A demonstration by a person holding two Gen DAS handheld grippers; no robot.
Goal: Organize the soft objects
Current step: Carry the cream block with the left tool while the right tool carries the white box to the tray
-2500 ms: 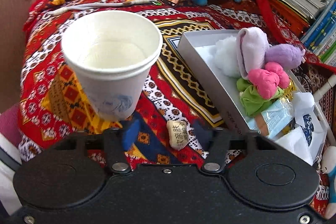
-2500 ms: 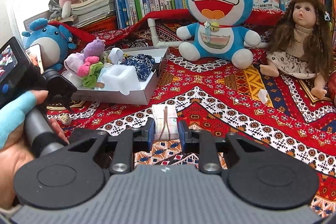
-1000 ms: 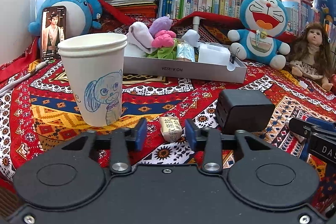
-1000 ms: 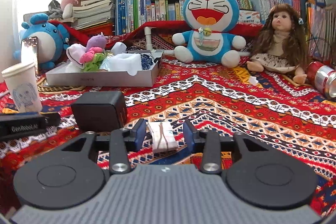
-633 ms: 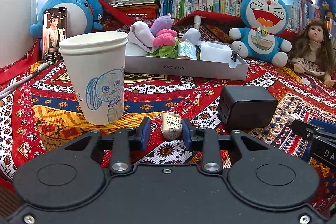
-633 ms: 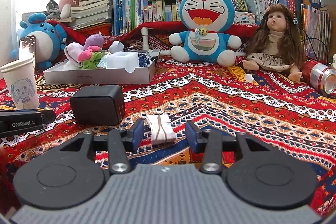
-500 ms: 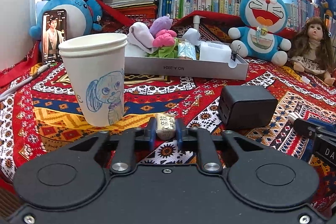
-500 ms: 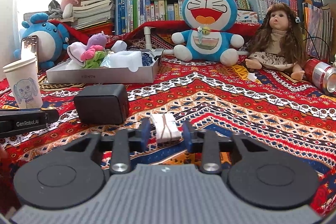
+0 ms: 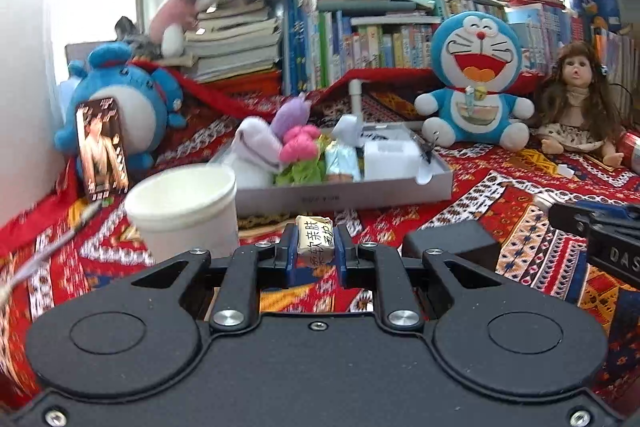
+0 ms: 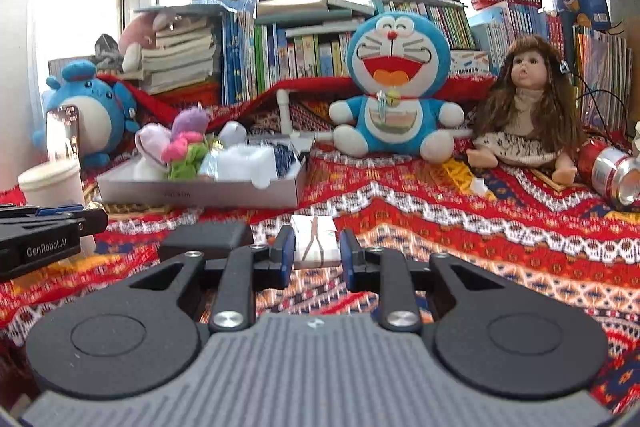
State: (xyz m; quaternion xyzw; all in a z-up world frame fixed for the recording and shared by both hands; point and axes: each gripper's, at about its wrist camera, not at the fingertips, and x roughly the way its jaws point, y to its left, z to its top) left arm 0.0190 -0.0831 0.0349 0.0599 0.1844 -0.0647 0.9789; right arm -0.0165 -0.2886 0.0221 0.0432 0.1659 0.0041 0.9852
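My left gripper (image 9: 315, 251) is shut on a small tan tissue packet (image 9: 314, 241) with black characters and holds it above the patterned cloth. My right gripper (image 10: 315, 255) is shut on a small white packet (image 10: 316, 239) with brown lines, also raised off the cloth. The grey tray (image 9: 344, 191) ahead holds several soft things: pink, purple and green plush pieces (image 9: 298, 147) and a white foam block (image 9: 390, 161). The tray also shows in the right wrist view (image 10: 200, 191).
A white paper cup (image 9: 182, 211) stands left of my left gripper. A black box (image 9: 450, 243) lies to its right, also in the right wrist view (image 10: 206, 237). A Doraemon plush (image 10: 394, 87), a doll (image 10: 524, 107) and a can (image 10: 612, 173) sit further back.
Both grippers closed on their packets and lifted them off the cloth. The cup and the black box now sit lower in both views.
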